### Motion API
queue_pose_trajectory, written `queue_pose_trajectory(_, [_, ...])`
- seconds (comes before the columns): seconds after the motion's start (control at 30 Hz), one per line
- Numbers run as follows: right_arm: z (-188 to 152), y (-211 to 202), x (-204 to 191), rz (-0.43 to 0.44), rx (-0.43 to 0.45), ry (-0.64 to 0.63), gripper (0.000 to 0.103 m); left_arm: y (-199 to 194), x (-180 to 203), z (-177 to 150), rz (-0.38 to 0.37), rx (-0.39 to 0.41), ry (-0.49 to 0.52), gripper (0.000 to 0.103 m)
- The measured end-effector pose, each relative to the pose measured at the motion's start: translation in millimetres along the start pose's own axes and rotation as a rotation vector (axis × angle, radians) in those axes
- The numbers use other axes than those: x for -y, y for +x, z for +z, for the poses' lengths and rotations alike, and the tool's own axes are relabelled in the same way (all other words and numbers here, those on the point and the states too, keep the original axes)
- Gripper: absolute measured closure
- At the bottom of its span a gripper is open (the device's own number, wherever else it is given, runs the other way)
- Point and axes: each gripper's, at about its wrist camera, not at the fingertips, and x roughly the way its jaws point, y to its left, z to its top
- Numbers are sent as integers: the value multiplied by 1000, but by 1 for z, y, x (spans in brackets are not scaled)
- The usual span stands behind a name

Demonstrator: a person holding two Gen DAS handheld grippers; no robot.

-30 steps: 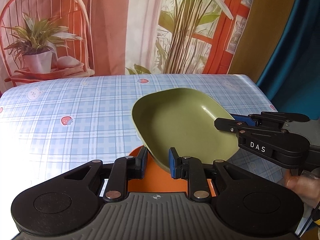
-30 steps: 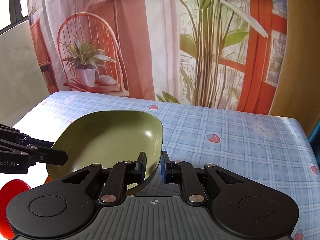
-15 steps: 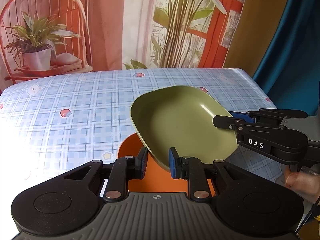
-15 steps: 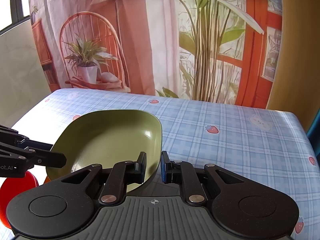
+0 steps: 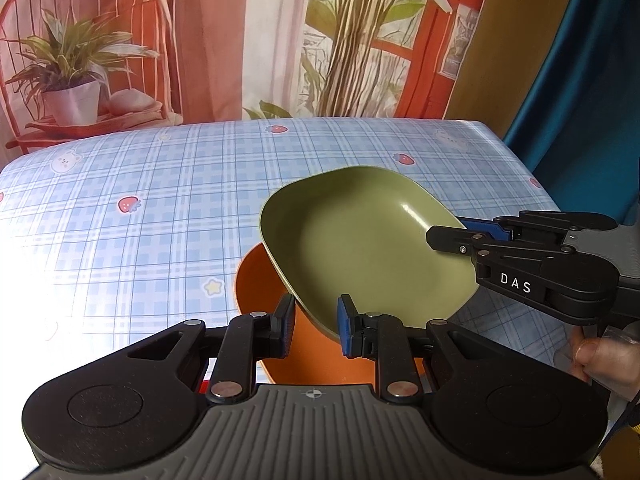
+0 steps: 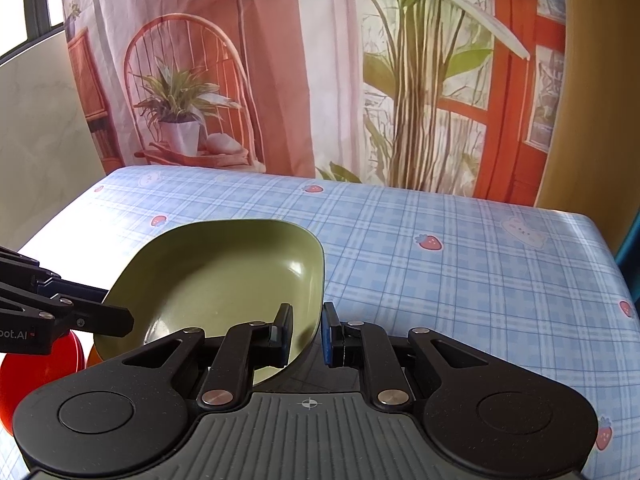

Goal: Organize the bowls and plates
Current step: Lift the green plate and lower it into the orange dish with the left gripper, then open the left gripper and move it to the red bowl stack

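Blue checked cloth covers the bench [image 5: 160, 184]. Both the left gripper [image 5: 312, 326] and right gripper [image 6: 306, 330] have fingers clenched on the green plate [image 5: 360, 248], held tilted over an orange bowl [image 5: 260, 280] at the near edge.

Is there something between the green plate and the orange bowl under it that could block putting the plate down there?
Nothing visible blocks it. The green plate, gripped at its rim by the left gripper and the right gripper, hangs tilted directly over the orange bowl. The bowl's visible inside looks bare; the rest is hidden by the plate.
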Motion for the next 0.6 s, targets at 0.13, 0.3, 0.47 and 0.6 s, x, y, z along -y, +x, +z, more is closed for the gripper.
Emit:
queue_pose_trajectory(0.13, [-4, 3, -3, 7, -13, -6, 89, 0, 0, -3, 3, -19, 8, 79])
queue_pose_trajectory(0.3, [-13, 7, -9, 19, -35, -22, 89, -4, -1, -8, 13, -39, 34, 79])
queue_pose_trajectory(0.47, [-22, 10, -17, 27, -55, -38, 89, -6, -5, -11, 23, -49, 35, 79])
queue_pose_trajectory(0.6, [-25, 10, -22, 27, -69, -50, 89, -5, -8, -13, 28, -52, 23, 79])
